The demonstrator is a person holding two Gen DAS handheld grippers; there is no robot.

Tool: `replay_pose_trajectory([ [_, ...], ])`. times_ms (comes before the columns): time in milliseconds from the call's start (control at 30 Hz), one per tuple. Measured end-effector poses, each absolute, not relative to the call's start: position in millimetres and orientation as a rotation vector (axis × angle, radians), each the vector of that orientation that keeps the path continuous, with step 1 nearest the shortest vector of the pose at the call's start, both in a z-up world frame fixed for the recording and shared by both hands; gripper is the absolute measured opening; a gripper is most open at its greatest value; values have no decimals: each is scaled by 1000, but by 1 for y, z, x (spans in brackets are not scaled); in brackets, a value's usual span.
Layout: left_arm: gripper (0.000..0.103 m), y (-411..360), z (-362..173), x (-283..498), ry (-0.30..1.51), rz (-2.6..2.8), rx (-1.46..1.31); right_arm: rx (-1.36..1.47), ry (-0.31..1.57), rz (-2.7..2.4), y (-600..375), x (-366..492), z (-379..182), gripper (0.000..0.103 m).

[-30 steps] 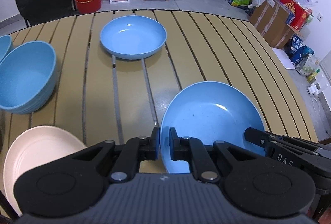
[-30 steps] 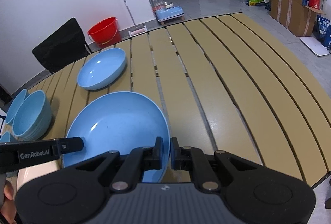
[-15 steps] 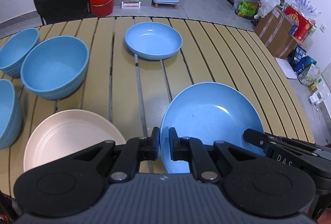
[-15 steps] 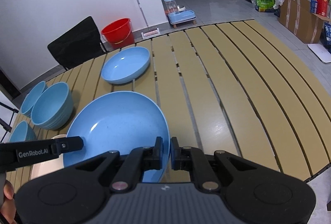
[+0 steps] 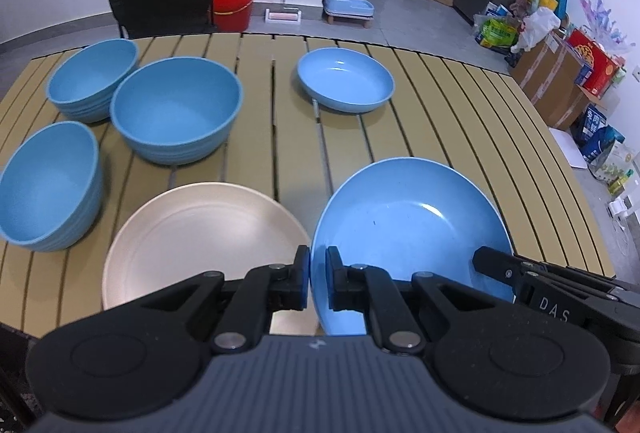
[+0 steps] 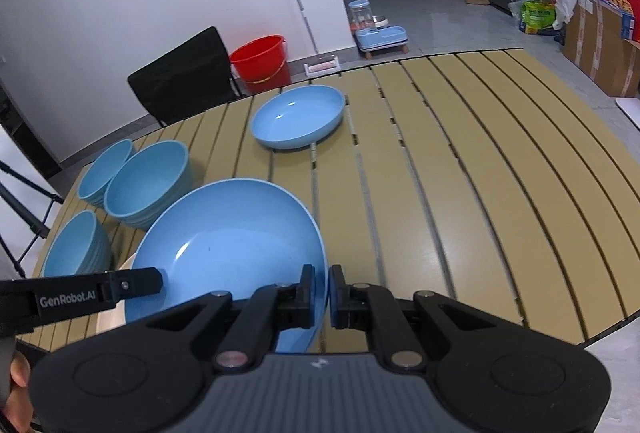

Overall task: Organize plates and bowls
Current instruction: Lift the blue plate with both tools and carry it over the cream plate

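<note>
Left wrist view, set against the picture from a second back, takes in far more of the worktop (image 5: 432, 113): three blue bowls, the nearest bowl (image 5: 48, 189), the middle bowl (image 5: 176, 109) and the far bowl (image 5: 92, 77), now sit ahead and to the left of the left claw (image 5: 318, 279), where before only one and a sliver showed; the cream plate (image 5: 200, 233) lies whole, just ahead-left of the fingertips, no longer cut off by the frame edge; the small blue plate (image 5: 344, 79) lies well ahead. My reading is that both claws have carried the large blue plate (image 5: 408, 225) back and leftwards, towards the cream plate, so the likely step in hand is stacking plate on plate; it is not yet set down, since its left rim overlaps the cream plate's edge while its tilt suggests it is off the slats. The left claw is closed almost fully, its pads pinching the large blue plate's near-left rim; the right claw (image 6: 322, 291) is likewise nearly closed, nipping the opposite rim, with the dish spreading ahead-left of it. Seen from the right wrist, the cream plate shows only as a sliver below the carried dish; a person's fingers show at the lower-left corner.
</note>
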State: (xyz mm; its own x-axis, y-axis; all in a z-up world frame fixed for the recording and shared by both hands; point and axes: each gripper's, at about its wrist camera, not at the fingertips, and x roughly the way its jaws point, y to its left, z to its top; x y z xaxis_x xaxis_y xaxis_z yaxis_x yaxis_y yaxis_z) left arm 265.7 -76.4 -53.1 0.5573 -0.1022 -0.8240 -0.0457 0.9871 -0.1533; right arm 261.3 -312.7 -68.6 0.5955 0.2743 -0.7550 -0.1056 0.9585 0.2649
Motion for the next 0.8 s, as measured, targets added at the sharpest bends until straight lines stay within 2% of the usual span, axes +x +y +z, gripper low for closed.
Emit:
replay_pose_trajectory([
  [800, 6, 3, -55, 228, 962, 81, -218, 142, 921, 341, -232, 244, -65, 6],
])
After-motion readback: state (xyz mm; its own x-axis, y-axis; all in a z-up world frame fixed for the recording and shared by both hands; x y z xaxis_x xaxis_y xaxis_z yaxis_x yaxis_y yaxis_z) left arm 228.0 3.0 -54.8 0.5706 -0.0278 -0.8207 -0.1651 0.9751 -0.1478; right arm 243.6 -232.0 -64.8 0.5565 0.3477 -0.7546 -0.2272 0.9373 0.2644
